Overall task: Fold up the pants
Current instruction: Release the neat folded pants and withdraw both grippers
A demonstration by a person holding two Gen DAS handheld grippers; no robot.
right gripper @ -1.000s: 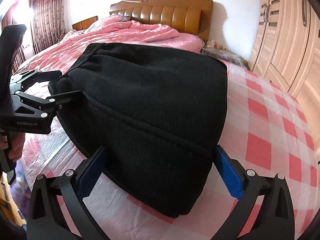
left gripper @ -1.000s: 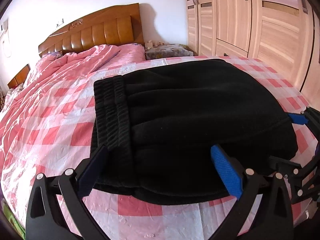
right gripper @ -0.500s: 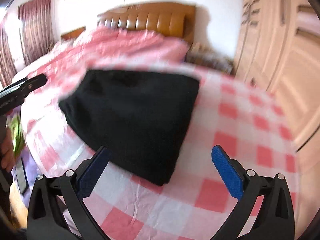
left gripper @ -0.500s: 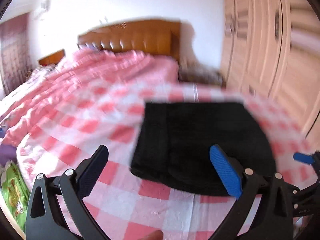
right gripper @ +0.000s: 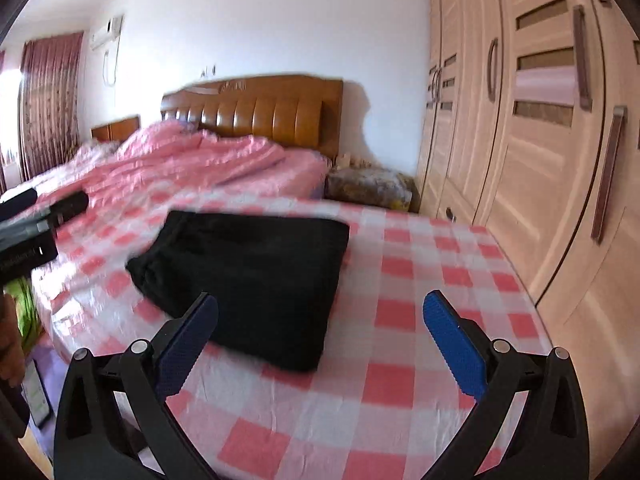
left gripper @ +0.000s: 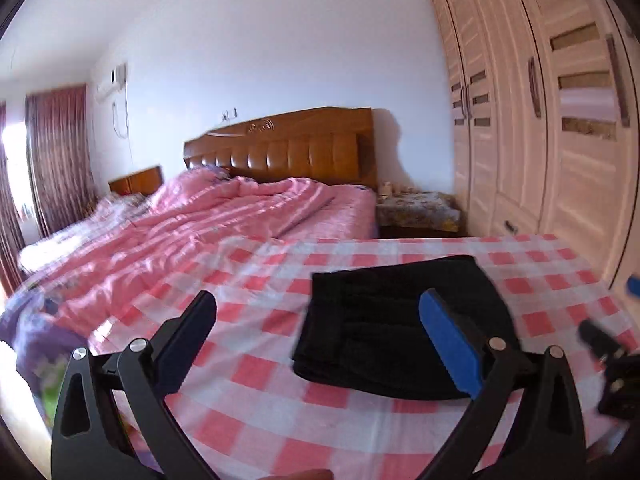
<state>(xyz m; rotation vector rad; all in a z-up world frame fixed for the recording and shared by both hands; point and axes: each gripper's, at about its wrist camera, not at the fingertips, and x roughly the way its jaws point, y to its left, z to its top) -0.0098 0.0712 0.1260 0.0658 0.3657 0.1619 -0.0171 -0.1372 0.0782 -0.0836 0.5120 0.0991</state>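
- Both tools hang spread apart and empty above the bed (left gripper: 248,400): the left gripper (left gripper: 320,344) and the right gripper (right gripper: 320,336) touch nothing.
- Black pants (right gripper: 256,276) lie as a compact folded rectangle on the checked sheet, near the bed's foot edge, wardrobe (right gripper: 540,160) side.
- Folding looks finished; perhaps only tidying is left, though blur hides the finer creases.
- Only the left view shows the ribbed waistband (left gripper: 324,320); only the right view shows the pants' far corner clear of the tool.

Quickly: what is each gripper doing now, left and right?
Left gripper: open, holding nothing.
Right gripper: open, holding nothing; black pants lie folded on the bed.
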